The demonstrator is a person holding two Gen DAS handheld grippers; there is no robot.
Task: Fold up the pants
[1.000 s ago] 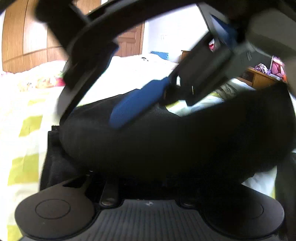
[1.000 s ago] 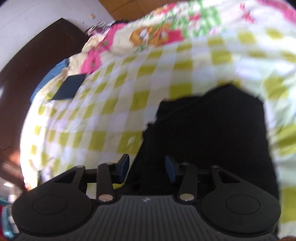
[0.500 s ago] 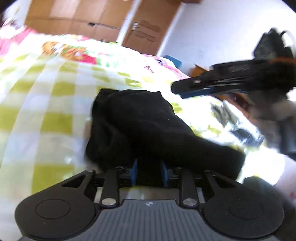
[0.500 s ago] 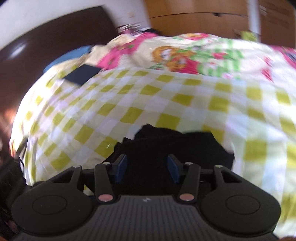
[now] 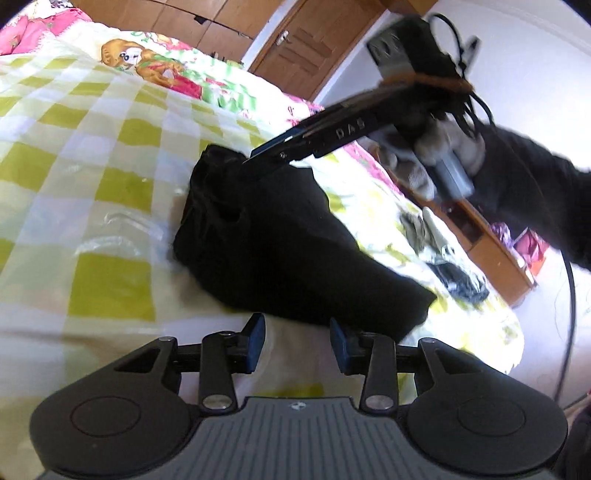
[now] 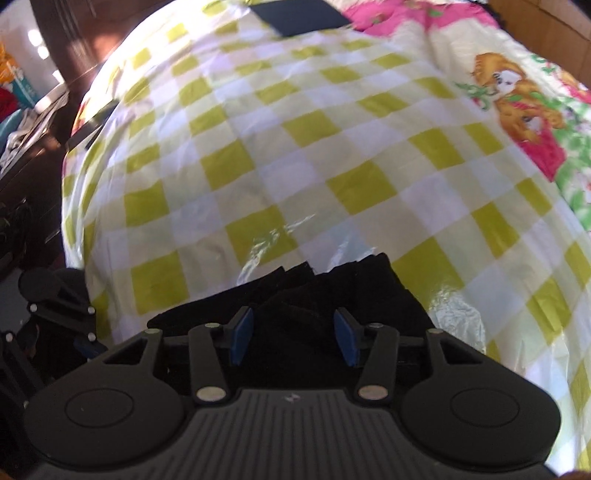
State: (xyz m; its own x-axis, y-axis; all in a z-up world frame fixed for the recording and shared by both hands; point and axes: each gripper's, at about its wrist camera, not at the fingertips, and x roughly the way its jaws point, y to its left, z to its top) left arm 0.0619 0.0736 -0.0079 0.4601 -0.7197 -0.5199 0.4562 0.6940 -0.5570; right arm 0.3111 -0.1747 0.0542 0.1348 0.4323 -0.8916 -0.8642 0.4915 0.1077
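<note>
The black pants [image 5: 280,240] lie folded in a thick bundle on the yellow-checked bed cover [image 5: 92,155]. My left gripper [image 5: 297,343] is open and empty, just short of the bundle's near edge. My right gripper [image 6: 293,338] is open above the bundle's far end, with the black cloth [image 6: 314,306] under and between its fingers. In the left wrist view the right gripper [image 5: 255,157] reaches in from the upper right, its tips at the pants' far end.
A cartoon-print quilt [image 5: 155,62] lies at the bed's far side. A dark flat object [image 6: 299,14] lies on the cover near the headboard. A wooden cabinet [image 5: 491,254] and a door [image 5: 306,48] stand beyond the bed. Clothes [image 5: 454,277] lie near the bed's right edge.
My left gripper has let go of the pants, opened and drawn back. The bundle now lies flat on the bed. My right gripper has come down over its far end.
</note>
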